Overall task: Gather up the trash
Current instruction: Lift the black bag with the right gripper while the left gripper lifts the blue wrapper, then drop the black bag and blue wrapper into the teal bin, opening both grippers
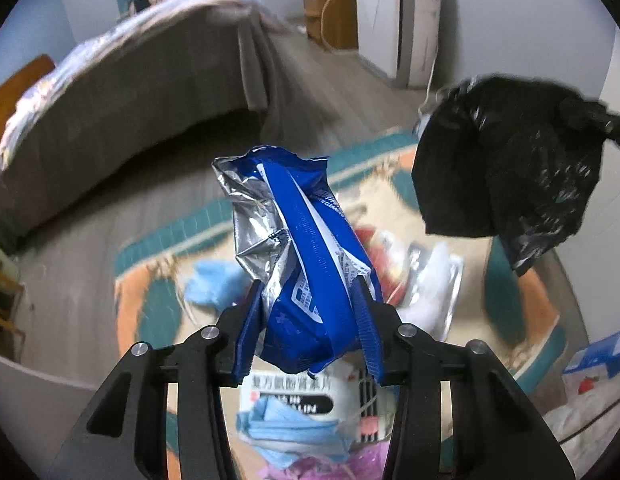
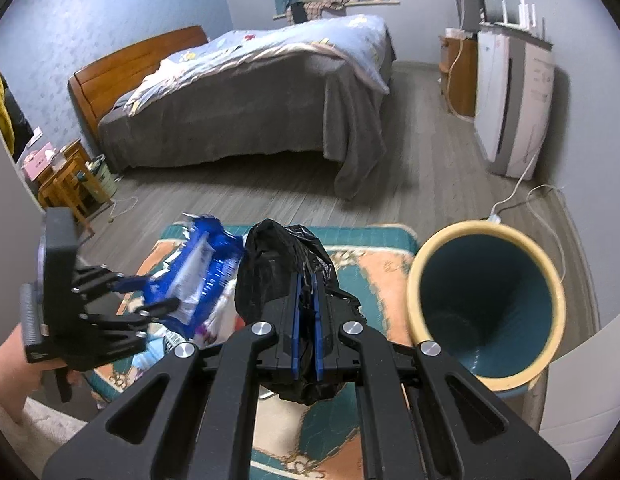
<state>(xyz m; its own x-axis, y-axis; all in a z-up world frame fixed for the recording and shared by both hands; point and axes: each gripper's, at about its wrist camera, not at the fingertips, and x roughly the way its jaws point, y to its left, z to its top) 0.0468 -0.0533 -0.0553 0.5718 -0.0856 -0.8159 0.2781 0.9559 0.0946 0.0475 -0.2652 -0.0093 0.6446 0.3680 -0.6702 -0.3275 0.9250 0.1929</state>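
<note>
Left gripper [image 1: 310,300] clamps a crumpled blue foil wrapper [image 1: 293,240], lifted clear of the rug; right gripper [image 2: 305,304] pinches a black plastic bag [image 2: 285,264] ready to receive it.

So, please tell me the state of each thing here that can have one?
Left gripper: shut on blue wrapper.
Blue wrapper: crumpled, torn open, lifted off the rug.
Right gripper: shut on black bag.
Black bag: bunched, held up.
Bin: tilted toward the camera, looks empty.
</note>
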